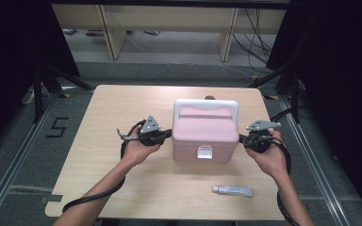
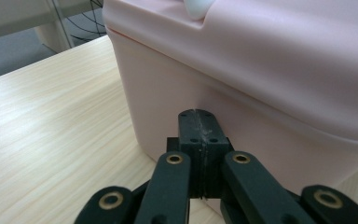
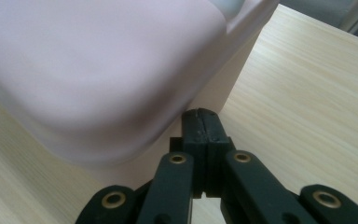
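Two clenched tongs, left [image 1: 168, 133] and right [image 1: 242, 139], flank pink box [image 1: 204, 136] on wooden table [image 1: 108, 117]; grey floor [image 1: 169, 47] beyond.

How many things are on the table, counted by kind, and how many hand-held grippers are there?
Pink box with white handle: 1
Tube: 1
Hand-held gripper, left and right, both shut against the box sides: 2
Total: 4

A black "5" [image 1: 59, 127] is marked on the floor.
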Motion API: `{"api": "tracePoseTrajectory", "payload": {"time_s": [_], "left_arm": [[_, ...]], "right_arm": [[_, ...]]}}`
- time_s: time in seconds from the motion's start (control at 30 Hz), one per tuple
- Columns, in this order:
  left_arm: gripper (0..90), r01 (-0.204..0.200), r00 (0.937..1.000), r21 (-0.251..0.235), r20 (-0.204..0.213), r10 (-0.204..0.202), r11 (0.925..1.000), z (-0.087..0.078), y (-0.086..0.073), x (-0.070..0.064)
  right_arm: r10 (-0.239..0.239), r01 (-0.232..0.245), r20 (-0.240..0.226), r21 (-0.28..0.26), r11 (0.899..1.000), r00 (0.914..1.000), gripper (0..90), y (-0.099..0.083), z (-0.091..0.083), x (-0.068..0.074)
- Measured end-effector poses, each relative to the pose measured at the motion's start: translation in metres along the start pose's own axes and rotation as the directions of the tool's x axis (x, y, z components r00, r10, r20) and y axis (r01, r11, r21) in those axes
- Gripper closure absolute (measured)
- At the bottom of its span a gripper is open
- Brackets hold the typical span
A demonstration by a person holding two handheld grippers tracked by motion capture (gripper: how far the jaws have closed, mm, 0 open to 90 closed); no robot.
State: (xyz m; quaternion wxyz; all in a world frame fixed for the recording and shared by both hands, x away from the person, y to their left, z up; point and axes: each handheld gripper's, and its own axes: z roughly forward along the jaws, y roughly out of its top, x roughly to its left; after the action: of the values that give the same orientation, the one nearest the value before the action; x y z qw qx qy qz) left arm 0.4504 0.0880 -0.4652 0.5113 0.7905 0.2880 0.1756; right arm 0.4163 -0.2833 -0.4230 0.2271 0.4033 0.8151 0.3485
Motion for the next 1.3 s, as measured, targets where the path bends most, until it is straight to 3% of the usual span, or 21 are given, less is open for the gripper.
{"api": "tracePoseTrajectory", "payload": {"time_s": [0.1, 0.2, 0.23, 0.3, 0.53, 0.57, 0.63, 0.73, 0.77, 0.8, 0.83, 0.87, 0.9, 1.0, 1.03, 1.1, 1.13, 1.17, 1.2, 1.23, 1.3], "left_arm": [[89.6, -0.009, 0.9999, 0.005, 0.007, 0.009, 1.0000, 0.008, 0.003, -0.007], [89.6, -0.004, 0.9997, 0.010, 0.023, 0.004, 0.9999, 0.011, 0.005, -0.012], [89.7, -0.016, 0.9996, 0.012, 0.023, 0.016, 0.9998, 0.012, 0.006, -0.015], [89.6, -0.026, 0.9993, 0.012, 0.028, 0.026, 0.9996, 0.016, 0.007, -0.019], [89.6, -0.033, 0.9984, 0.020, 0.047, 0.032, 0.9993, 0.028, 0.009, -0.028], [89.6, -0.036, 0.9981, 0.020, 0.051, 0.035, 0.9992, 0.029, 0.009, -0.030], [89.6, -0.038, 0.9977, 0.020, 0.057, 0.036, 0.9991, 0.031, 0.009, -0.032], [89.6, -0.032, 0.9974, 0.020, 0.065, 0.031, 0.9993, 0.036, 0.011, -0.037], [89.6, -0.035, 0.9969, 0.016, 0.072, 0.033, 0.9993, 0.038, 0.012, -0.038], [89.6, -0.041, 0.9967, 0.019, 0.071, 0.040, 0.9990, 0.039, 0.012, -0.040], [89.6, -0.041, 0.9967, 0.019, 0.071, 0.040, 0.9990, 0.039, 0.012, -0.040], [89.6, -0.046, 0.9962, 0.016, 0.075, 0.045, 0.9988, 0.040, 0.013, -0.041], [89.5, -0.046, 0.9953, 0.013, 0.086, 0.044, 0.9989, 0.041, 0.012, -0.041], [74.0, -0.034, 0.9959, 0.016, 0.084, 0.033, 0.9993, 0.037, 0.005, -0.037], [68.4, -0.024, 0.9971, 0.014, 0.072, 0.023, 0.9996, 0.033, 0.003, -0.036], [58.8, -0.021, 0.9977, 0.002, 0.064, 0.021, 0.9998, 0.029, 0.001, -0.035], [55.2, -0.003, 0.9984, -0.010, 0.057, 0.004, 0.9999, 0.018, -0.001, -0.032], [51.9, -0.003, 0.9984, -0.010, 0.057, 0.004, 0.9999, 0.018, -0.001, -0.032], [49.0, 0.012, 0.9986, -0.031, 0.053, -0.010, 0.9994, 0.008, -0.001, -0.029], [46.2, 0.019, 0.9987, -0.037, 0.048, -0.017, 0.9991, 0.003, -0.001, -0.028], [42.1, 0.029, 0.9986, -0.048, 0.046, -0.027, 0.9984, -0.002, 0.001, -0.026]], "right_arm": [[0.011, -0.010, 0.034, -0.019, 1.000, 0.9994, 90.0, -0.009, -0.006, -0.004], [0.060, -0.059, 0.040, -0.023, 0.998, 0.9974, 90.0, -0.013, -0.009, -0.006], [0.048, -0.046, 0.052, -0.036, 0.998, 0.9975, 90.0, -0.015, -0.010, -0.009], [0.098, -0.097, 0.062, -0.025, 0.995, 0.9932, 90.0, -0.018, -0.013, -0.009], [0.112, -0.109, 0.093, -0.030, 0.994, 0.9894, 90.0, -0.029, -0.021, -0.015], [0.072, -0.069, 0.113, -0.034, 0.997, 0.9910, 90.0, -0.031, -0.022, -0.018], [0.128, -0.127, 0.106, -0.023, 0.992, 0.9860, 90.0, -0.033, -0.025, -0.016], [0.124, -0.121, 0.122, -0.030, 0.992, 0.9848, 90.0, -0.037, -0.030, -0.020], [0.151, -0.148, 0.127, -0.029, 0.989, 0.9804, 90.0, -0.038, -0.032, -0.018], [0.107, -0.102, 0.143, -0.038, 0.994, 0.9839, 90.0, -0.040, -0.032, -0.022], [0.107, -0.102, 0.143, -0.038, 0.994, 0.9839, 90.0, -0.040, -0.032, -0.022], [0.153, -0.149, 0.141, -0.039, 0.988, 0.9781, 90.0, -0.041, -0.033, -0.020], [0.160, -0.155, 0.143, -0.041, 0.987, 0.9768, 90.0, -0.042, -0.034, -0.020], [0.195, -0.187, 0.139, -0.065, 0.980, 0.9710, 86.0, -0.046, -0.039, -0.022], [0.157, -0.147, 0.158, -0.072, 0.987, 0.9750, 83.4, -0.047, -0.041, -0.024], [0.169, -0.159, 0.166, -0.070, 0.985, 0.9716, 81.1, -0.047, -0.042, -0.023], [0.150, -0.141, 0.173, -0.065, 0.988, 0.9734, 77.8, -0.048, -0.045, -0.024], [0.185, -0.178, 0.166, -0.059, 0.982, 0.9685, 76.2, -0.049, -0.046, -0.021], [0.149, -0.141, 0.178, -0.060, 0.988, 0.9726, 74.8, -0.050, -0.047, -0.023], [0.180, -0.172, 0.180, -0.057, 0.983, 0.9671, 73.4, -0.051, -0.047, -0.019], [0.153, -0.145, 0.197, -0.053, 0.988, 0.9684, 71.2, -0.053, -0.049, -0.020]]}}
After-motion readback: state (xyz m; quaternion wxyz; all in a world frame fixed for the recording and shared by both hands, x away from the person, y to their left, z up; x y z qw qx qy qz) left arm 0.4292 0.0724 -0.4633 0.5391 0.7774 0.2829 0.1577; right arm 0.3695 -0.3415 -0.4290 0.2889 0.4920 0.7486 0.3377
